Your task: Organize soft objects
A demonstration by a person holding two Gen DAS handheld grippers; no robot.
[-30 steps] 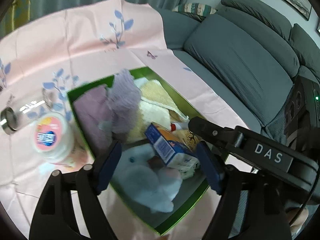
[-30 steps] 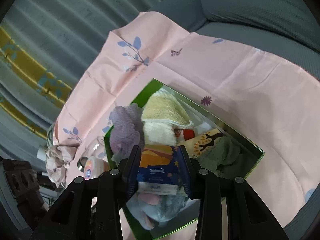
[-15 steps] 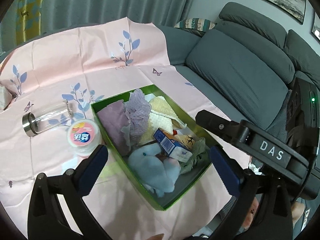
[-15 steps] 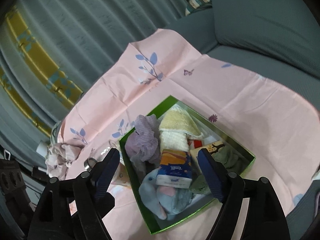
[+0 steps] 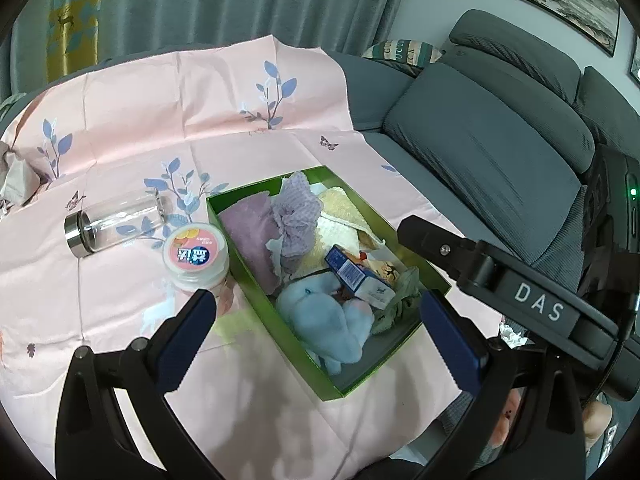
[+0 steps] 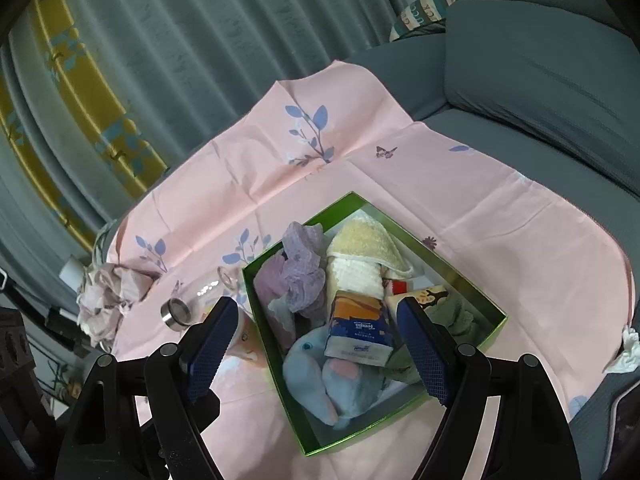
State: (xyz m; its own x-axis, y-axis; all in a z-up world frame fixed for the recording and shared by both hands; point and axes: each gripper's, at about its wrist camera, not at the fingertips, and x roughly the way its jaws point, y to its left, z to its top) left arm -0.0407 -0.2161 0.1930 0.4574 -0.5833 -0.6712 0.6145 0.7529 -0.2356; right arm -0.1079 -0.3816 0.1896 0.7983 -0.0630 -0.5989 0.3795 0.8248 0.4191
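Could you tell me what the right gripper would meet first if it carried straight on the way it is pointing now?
Probably the tissue pack lying on the blue plush toy in the green box; the open right gripper frames it, though depth is unclear.

green box (image 5: pixel 276 312): one
tissue pack (image 6: pixel 358 330): one
blue plush toy (image 5: pixel 324 316): one
glass jar (image 5: pixel 112 224): one
lidded tub (image 5: pixel 196 256): one

Glossy green cardboard box (image 5: pixel 276 322); fluffy pale-blue plush toy (image 5: pixel 324 316); smooth clear glass bottle (image 5: pixel 114 224), shiny metal cap; matt pink floral cloth (image 5: pixel 132 120).
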